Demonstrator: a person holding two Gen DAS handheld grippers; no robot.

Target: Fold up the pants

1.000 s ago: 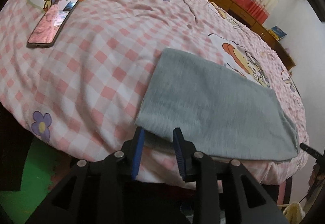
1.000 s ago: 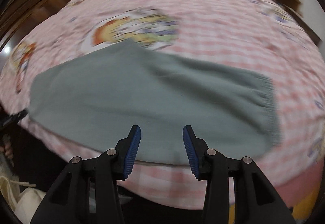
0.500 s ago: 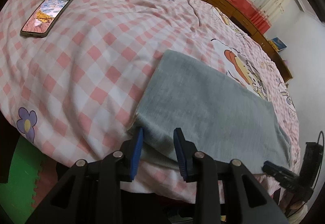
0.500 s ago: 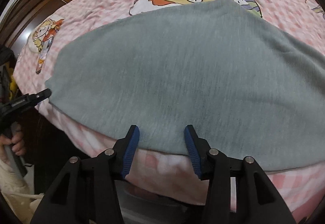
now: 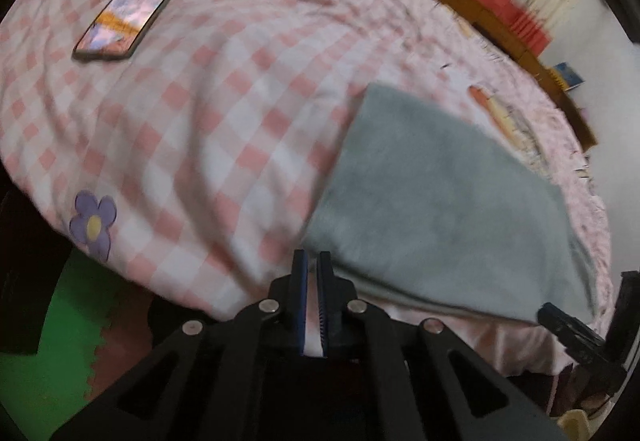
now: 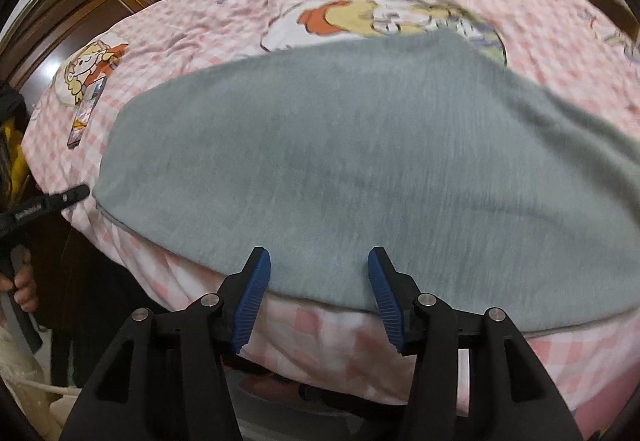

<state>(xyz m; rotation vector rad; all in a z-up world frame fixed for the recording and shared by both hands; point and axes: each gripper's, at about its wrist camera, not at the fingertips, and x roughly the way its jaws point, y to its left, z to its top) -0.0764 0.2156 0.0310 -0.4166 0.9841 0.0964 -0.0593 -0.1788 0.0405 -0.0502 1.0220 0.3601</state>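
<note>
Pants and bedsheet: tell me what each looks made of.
Pants: soft grey knit, likely fleecy cotton jersey; matte, faintly heathered, with fine vertical streaks and thick folded edges.
Bedsheet: thin woven fabric, probably cotton or a blend; matte pink-and-white check with printed cartoons, wrinkling in fine creases.

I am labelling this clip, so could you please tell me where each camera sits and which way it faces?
Left wrist: on the left claw, beyond the bed's near edge by the left end of the grey pants; looks across the checked quilt towards a phone. Its own shut fingers show.
Right wrist: on the right claw, at the near edge, facing the pants' long side. Its open fingers and the person's hand show.
Shared: pants, quilt, phone; each sees the other claw.
</note>
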